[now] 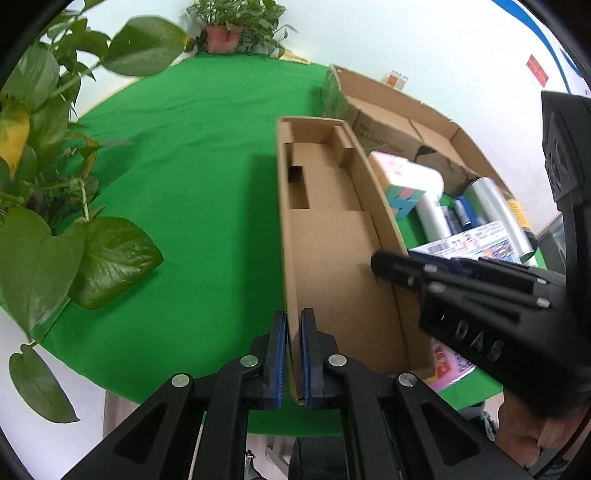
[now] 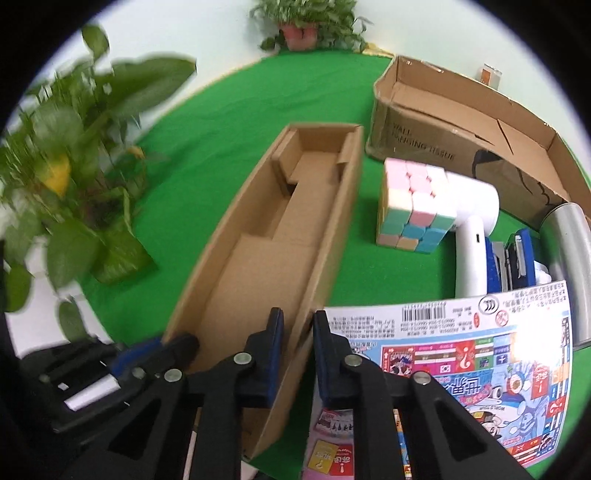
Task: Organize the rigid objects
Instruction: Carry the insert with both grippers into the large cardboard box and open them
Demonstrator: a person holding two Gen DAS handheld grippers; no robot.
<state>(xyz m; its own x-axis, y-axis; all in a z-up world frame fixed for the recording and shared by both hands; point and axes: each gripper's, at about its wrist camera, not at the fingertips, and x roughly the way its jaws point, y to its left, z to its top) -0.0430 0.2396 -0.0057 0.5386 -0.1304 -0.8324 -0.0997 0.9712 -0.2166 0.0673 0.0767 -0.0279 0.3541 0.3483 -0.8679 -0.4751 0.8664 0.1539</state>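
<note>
A long, shallow, open cardboard box [image 1: 332,236] [image 2: 266,258] lies on the green cloth with nothing inside it. My left gripper [image 1: 293,325] is shut on the box's left wall, with one blue pad on each side of the cardboard. It also shows at the lower left of the right wrist view as the left gripper [image 2: 181,341]. My right gripper [image 2: 297,321] is shut on the opposite, right wall. In the left wrist view the right gripper [image 1: 380,262] reaches in from the right over that wall.
To the right of the box are a pastel puzzle cube [image 2: 413,206], a white hand-held device [image 2: 469,229], a silver cylinder [image 2: 569,236], blue items [image 2: 517,258] and a colourful printed package [image 2: 461,362]. A large open carton [image 2: 461,125] stands behind. Leafy plants [image 1: 55,184] crowd the left; a potted plant [image 1: 225,33] stands at the far edge.
</note>
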